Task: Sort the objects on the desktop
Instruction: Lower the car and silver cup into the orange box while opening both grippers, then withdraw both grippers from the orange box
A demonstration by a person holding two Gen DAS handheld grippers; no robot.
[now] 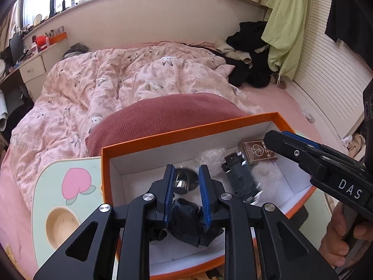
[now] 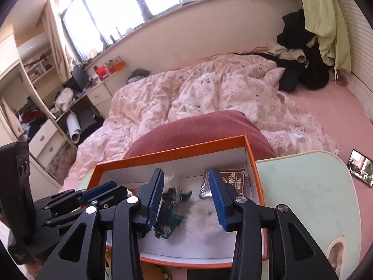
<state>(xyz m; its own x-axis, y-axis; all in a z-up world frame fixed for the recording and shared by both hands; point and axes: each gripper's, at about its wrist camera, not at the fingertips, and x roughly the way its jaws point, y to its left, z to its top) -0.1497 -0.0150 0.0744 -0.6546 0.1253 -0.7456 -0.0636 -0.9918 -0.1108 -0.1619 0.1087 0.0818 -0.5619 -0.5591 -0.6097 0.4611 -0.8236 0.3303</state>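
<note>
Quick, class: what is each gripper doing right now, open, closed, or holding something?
Left gripper: closed on a black bundle.
Right gripper: open, holding nothing, over the box.

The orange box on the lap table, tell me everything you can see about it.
The orange box is a shallow, open-topped rectangular carton, orange outside and along the rim, plain white inside; it looks like cardboard. It sits flat on the pale green lap table, with a dark red cushion right behind it. Inside lie a brown card pack, a dark teal gadget, white fluff, a shiny metal piece and clear wrap. Both claws hover over it.
</note>
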